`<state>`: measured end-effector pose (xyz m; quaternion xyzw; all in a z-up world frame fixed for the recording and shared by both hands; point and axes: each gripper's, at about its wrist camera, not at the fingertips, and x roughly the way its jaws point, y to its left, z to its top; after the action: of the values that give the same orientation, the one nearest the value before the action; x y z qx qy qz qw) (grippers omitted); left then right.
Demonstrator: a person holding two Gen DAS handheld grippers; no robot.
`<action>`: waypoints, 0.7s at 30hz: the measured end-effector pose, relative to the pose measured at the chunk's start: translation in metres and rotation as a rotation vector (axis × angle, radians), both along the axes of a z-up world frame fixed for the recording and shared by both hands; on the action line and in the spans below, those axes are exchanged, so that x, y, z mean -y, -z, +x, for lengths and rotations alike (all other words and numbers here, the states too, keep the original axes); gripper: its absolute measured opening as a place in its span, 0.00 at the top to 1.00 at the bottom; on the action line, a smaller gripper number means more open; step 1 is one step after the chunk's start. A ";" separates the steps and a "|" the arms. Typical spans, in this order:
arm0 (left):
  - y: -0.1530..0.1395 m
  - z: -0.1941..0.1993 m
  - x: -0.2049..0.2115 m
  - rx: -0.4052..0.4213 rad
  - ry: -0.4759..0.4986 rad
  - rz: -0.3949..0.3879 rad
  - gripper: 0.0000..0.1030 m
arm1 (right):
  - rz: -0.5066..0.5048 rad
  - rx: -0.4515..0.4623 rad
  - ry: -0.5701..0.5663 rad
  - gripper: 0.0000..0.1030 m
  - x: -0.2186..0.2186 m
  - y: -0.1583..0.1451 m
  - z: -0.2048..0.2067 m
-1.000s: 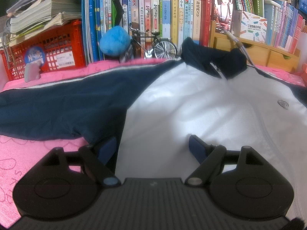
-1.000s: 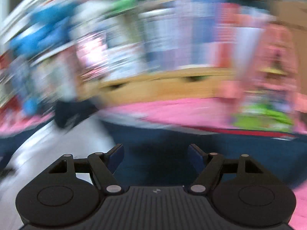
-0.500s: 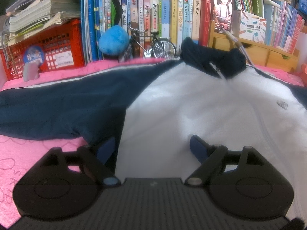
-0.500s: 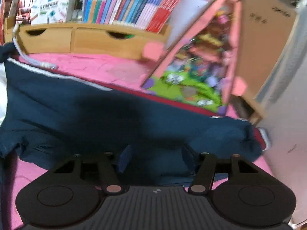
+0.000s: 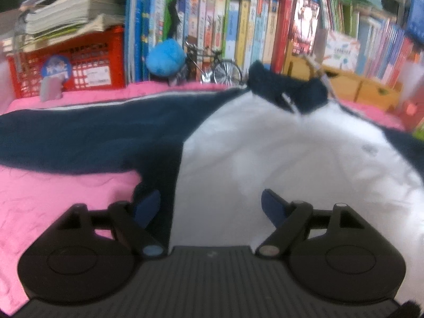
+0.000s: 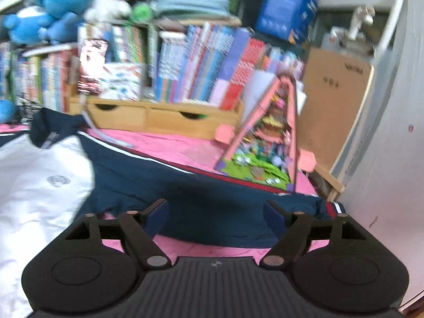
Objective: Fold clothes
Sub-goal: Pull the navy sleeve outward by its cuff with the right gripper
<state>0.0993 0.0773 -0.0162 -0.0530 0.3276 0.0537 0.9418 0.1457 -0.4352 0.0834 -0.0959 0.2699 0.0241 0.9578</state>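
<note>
A jacket with a white body (image 5: pixel 278 159) and navy sleeves lies spread flat on a pink cloth, its navy collar (image 5: pixel 286 92) at the far side. The left navy sleeve (image 5: pixel 87 135) stretches out to the left. My left gripper (image 5: pixel 210 206) stands open just above the seam between white body and navy side, nothing between its fingers. In the right wrist view the white body (image 6: pixel 37 185) is at the left and the right navy sleeve (image 6: pixel 206 196) runs rightward to a red-and-white cuff (image 6: pixel 335 208). My right gripper (image 6: pixel 217 216) hovers over that sleeve with its jaws opening, holding nothing.
Rows of books (image 5: pixel 238 26) line the far side, with a red crate (image 5: pixel 71 66), a blue plush ball (image 5: pixel 165 57) and a small model bicycle (image 5: pixel 214 66). A wooden drawer box (image 6: pixel 164 116), a pink toy house (image 6: pixel 267 143), a cardboard box (image 6: pixel 336 100) and a white wall (image 6: pixel 389 175) bound the right.
My right gripper swung rightward along the navy sleeve, narrowed, then widened again and tilted up. My left gripper shifted a little over the jacket; the jacket lies as before.
</note>
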 end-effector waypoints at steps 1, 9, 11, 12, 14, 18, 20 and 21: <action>-0.005 -0.009 0.001 0.012 0.004 0.003 0.18 | 0.007 0.010 -0.022 0.20 -0.004 -0.006 -0.009; -0.040 -0.090 0.031 0.111 0.061 0.042 0.18 | 0.067 0.083 -0.172 0.13 -0.047 -0.025 -0.092; -0.043 -0.114 0.043 0.124 0.078 0.052 0.18 | 0.075 0.090 -0.217 0.13 -0.061 -0.018 -0.118; -0.045 -0.126 0.049 0.130 0.086 0.056 0.18 | 0.077 0.089 -0.236 0.12 -0.068 -0.014 -0.132; -0.046 -0.153 0.061 0.140 0.090 0.043 0.18 | 0.082 0.093 -0.262 0.11 -0.082 -0.003 -0.162; -0.043 -0.216 0.084 0.152 0.106 -0.026 0.18 | 0.208 0.080 -0.271 0.09 -0.101 0.028 -0.230; -0.039 -0.235 0.090 0.145 0.126 -0.029 0.18 | 0.274 0.062 -0.265 0.05 -0.109 0.050 -0.261; -0.036 -0.239 0.093 0.140 0.131 -0.018 0.18 | 0.293 0.046 -0.246 0.05 -0.114 0.061 -0.274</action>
<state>-0.1401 -0.0156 0.0200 -0.0435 0.2642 -0.0146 0.9634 -0.1282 -0.3214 0.0220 0.0116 0.2279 0.1779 0.9572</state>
